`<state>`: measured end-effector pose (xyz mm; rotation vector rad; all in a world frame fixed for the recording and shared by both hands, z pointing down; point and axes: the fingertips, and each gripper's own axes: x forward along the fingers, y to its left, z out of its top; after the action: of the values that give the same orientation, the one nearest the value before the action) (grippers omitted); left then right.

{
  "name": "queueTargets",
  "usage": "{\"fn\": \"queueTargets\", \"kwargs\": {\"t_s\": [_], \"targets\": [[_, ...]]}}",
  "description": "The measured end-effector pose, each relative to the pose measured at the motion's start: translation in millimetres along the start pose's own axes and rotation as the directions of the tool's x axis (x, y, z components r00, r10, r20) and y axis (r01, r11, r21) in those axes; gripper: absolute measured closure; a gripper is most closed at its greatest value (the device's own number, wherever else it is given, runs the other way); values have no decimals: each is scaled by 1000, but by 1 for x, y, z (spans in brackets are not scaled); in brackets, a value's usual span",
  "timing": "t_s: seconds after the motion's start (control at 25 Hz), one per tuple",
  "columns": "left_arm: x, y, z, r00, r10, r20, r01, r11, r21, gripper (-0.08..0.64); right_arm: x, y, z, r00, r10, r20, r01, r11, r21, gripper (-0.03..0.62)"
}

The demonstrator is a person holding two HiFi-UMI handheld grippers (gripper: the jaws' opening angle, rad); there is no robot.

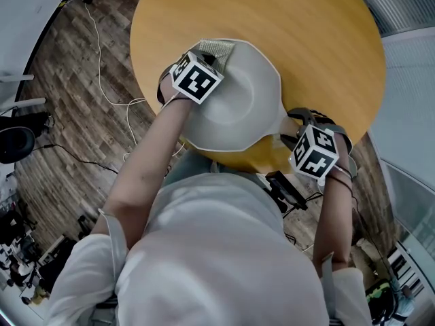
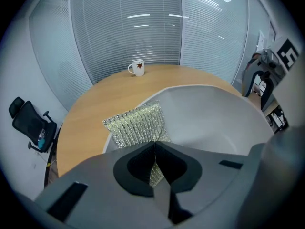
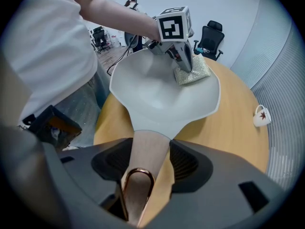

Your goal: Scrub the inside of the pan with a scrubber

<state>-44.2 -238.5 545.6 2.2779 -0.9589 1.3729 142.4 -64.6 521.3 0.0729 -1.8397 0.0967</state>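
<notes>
Left gripper (image 2: 154, 152) fingers pinching scrubber (image 2: 136, 124) tight, holding it at far rim of pan (image 1: 238, 111). Right gripper (image 3: 145, 147) fingers clamping pan handle (image 3: 142, 175), steadying pan on counter (image 1: 319, 39). Scrubbing seemingly beginning; most of bowl probably still needing passes.

An office meeting room is indicated: a round wooden table (image 2: 102, 97) is enclosed by glazed partitions with slatted blinds (image 2: 143, 27), 1 black swivel chair (image 2: 31, 125) is seen beyond its left edge, and a white mug (image 2: 137, 67) is set near its far edge.
</notes>
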Motion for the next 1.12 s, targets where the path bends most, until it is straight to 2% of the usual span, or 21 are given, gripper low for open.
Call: {"fn": "queueTargets", "kwargs": {"t_s": [0.32,0.52,0.8,1.12], "targets": [[-9,2,-6,996,24,-88,-16,997,82,543,-2,0,5,1000,1,-6,-1,1000,-10,351],[-17,7,-14,985,61,-164,-34,987,159,543,-1,2,4,1000,-1,-6,1,1000,-17,351],[-25,7,-27,974,38,-225,2,985,173,543,-2,3,1,1000,0,-4,0,1000,-22,351],[-36,6,-40,969,8,-245,37,983,181,543,-7,2,4,1000,-2,-10,2,1000,-21,351]]}}
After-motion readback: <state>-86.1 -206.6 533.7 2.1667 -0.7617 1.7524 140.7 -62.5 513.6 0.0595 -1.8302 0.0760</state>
